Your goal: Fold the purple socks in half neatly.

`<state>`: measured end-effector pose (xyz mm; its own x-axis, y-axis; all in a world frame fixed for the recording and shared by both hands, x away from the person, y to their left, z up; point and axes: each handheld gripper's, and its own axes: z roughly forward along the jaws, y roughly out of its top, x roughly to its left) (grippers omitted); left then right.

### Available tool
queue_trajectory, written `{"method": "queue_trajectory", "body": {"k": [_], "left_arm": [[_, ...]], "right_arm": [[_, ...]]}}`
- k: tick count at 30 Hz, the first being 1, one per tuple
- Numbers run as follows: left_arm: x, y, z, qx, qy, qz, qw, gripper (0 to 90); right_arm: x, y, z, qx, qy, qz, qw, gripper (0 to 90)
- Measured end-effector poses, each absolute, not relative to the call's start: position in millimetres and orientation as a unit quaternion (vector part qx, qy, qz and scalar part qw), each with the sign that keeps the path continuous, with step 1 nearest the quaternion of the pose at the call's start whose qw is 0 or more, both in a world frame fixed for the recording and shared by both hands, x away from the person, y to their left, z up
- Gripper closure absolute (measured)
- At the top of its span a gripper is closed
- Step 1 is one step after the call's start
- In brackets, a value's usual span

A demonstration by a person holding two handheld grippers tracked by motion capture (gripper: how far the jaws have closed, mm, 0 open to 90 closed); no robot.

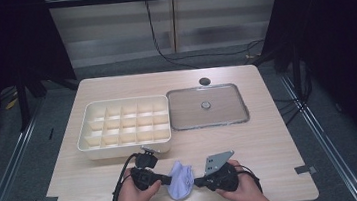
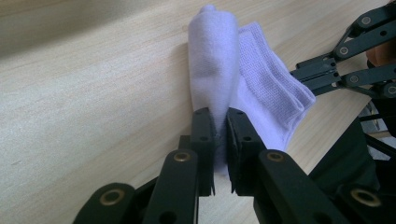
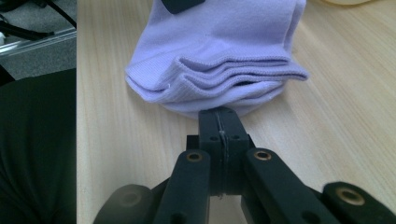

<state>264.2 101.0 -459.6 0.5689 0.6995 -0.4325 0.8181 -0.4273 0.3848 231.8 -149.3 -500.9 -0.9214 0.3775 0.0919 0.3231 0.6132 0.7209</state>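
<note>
A folded pair of lavender socks (image 1: 181, 179) lies on the wooden table (image 1: 270, 136) near its front edge, between my two hands. My left gripper (image 1: 167, 180) comes in from the left and is shut on a raised fold of the socks (image 2: 212, 70), with fabric squeezed between the pads. My right gripper (image 1: 197, 182) comes in from the right. Its jaws are pressed fully together, tips (image 3: 219, 119) touching the underside of the stacked ribbed cuffs (image 3: 219, 74). I cannot tell whether any fabric is pinched there. The right gripper's linkage (image 2: 343, 70) reaches the cuff edge.
A cream tray (image 1: 123, 124) with several open compartments stands behind the socks at centre left. Beside it on the right lies a flat clear lid (image 1: 207, 106) with a small round knob. A dark cable hole (image 1: 205, 81) sits near the far edge.
</note>
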Motion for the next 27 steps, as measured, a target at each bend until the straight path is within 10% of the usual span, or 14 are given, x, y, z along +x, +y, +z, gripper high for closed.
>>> {"method": "queue_trajectory", "body": {"k": [27], "left_arm": [[259,88,-452,0.844,0.436,-0.105,0.293,82.2]], "right_arm": [[232,-146,-502,0.197,0.896,0.396,0.034,90.0]]}}
